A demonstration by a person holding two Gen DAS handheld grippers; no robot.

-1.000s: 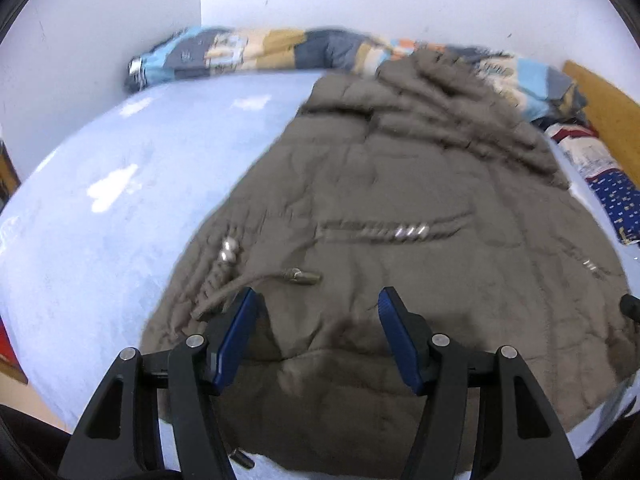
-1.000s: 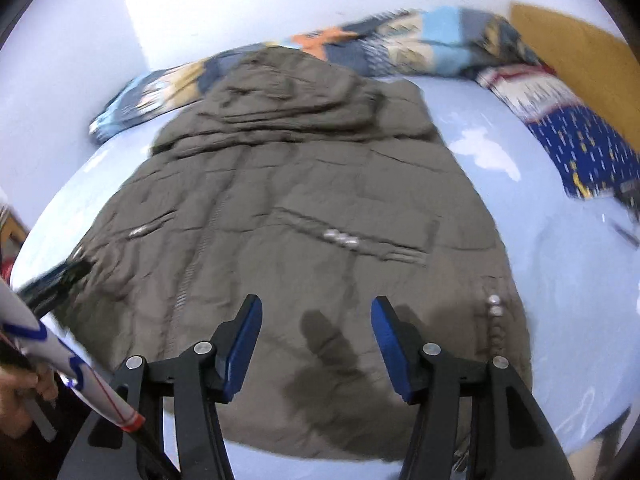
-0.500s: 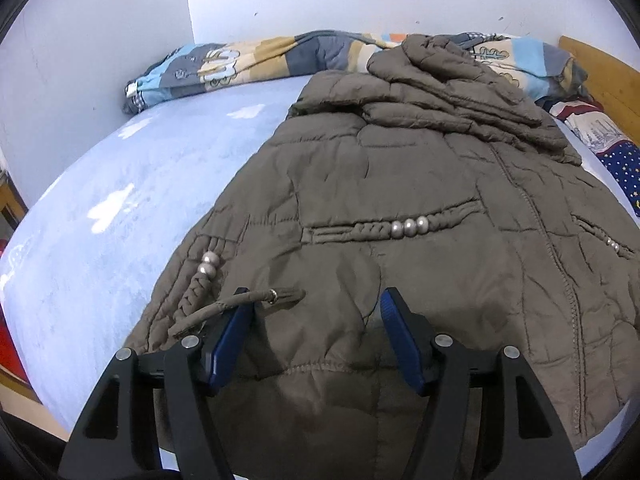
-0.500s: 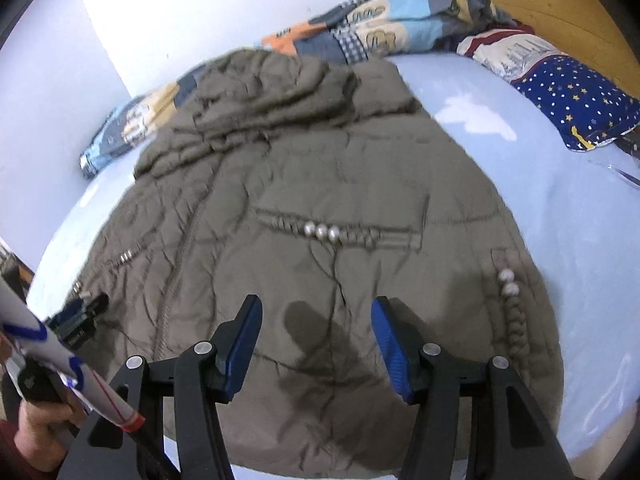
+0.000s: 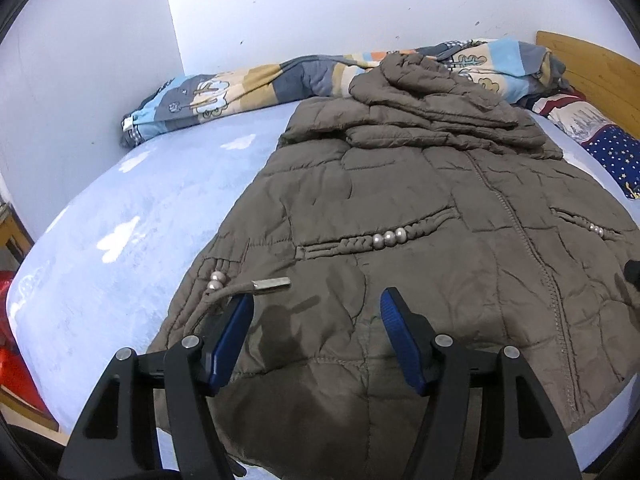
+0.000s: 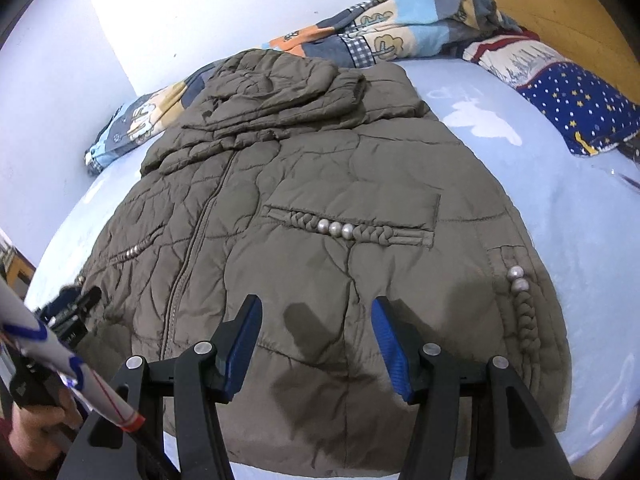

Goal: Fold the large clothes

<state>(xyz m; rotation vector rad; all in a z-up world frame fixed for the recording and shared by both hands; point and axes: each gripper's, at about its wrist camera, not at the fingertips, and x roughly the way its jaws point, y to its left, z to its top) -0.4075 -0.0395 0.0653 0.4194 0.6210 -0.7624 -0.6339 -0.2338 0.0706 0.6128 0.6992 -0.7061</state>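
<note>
A brown quilted jacket (image 5: 400, 208) lies spread front-up on a light blue bed (image 5: 120, 216), hood bunched at the far end, zip closed. My left gripper (image 5: 316, 300) hovers open over the hem near the jacket's left side. Nothing is between its blue pads; a drawstring with a metal tip (image 5: 272, 283) lies just beyond the left pad. In the right wrist view the jacket (image 6: 320, 184) fills the middle. My right gripper (image 6: 316, 308) hangs open over the hem right of the zip. The left gripper (image 6: 68, 308) shows at that view's left edge, with a hand (image 6: 36, 436) below it.
A patchwork quilt (image 5: 248, 88) is rolled along the white back wall. A navy star-print pillow (image 6: 580, 108) and a wooden headboard (image 6: 560, 12) are at the right. Something red (image 5: 12, 360) sits past the bed's left edge. Bare sheet lies on both sides of the jacket.
The left gripper has shifted and rolled, so its view sits more level and the drawstring tip now lies beside the left pad. The right gripper has stayed roughly in place.
</note>
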